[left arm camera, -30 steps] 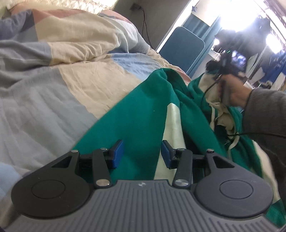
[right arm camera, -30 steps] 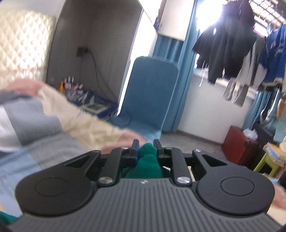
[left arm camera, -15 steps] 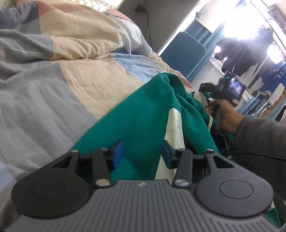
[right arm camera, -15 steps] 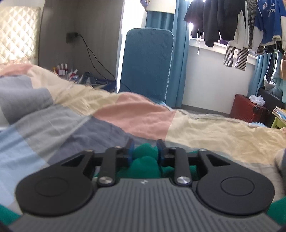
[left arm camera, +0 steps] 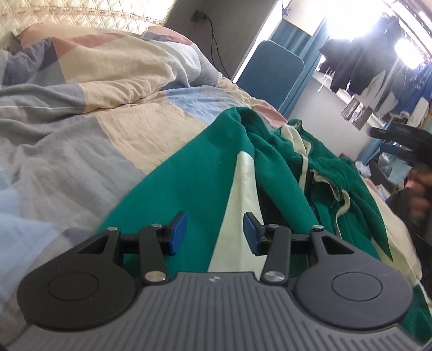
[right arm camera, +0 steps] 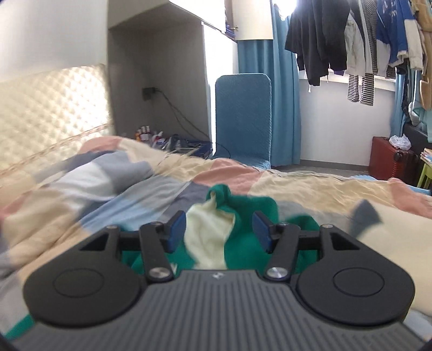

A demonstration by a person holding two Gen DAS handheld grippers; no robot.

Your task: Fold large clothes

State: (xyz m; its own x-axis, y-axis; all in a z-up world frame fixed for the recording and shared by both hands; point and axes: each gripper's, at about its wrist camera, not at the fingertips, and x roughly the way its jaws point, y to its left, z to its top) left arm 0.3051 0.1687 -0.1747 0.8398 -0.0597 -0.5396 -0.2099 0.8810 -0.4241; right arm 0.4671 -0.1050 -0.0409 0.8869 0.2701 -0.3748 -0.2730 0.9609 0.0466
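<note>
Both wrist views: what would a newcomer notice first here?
A large green sweatshirt with cream panels lies crumpled across the pastel patchwork bed cover. The right gripper is opening, the cloth loose between its blue pads. A blue fabric chair stands beyond the bed.

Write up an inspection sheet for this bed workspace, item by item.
Surface: bed with patchwork duvet, rumpled toward the quilted headboard.
Job's things: green and cream hoodie lying bunched on the duvet, unfolded.
Clutter: small bottles and boxes beside the bed.
Grippers: left gripper open above the hoodie, holding nothing; right gripper jaws opening, a hoodie fold between them, pads not pressing on it.
Cables: black cable running down from a wall socket.
Surroundings: blue chair, hanging clothes at the window, red suitcase.
</note>
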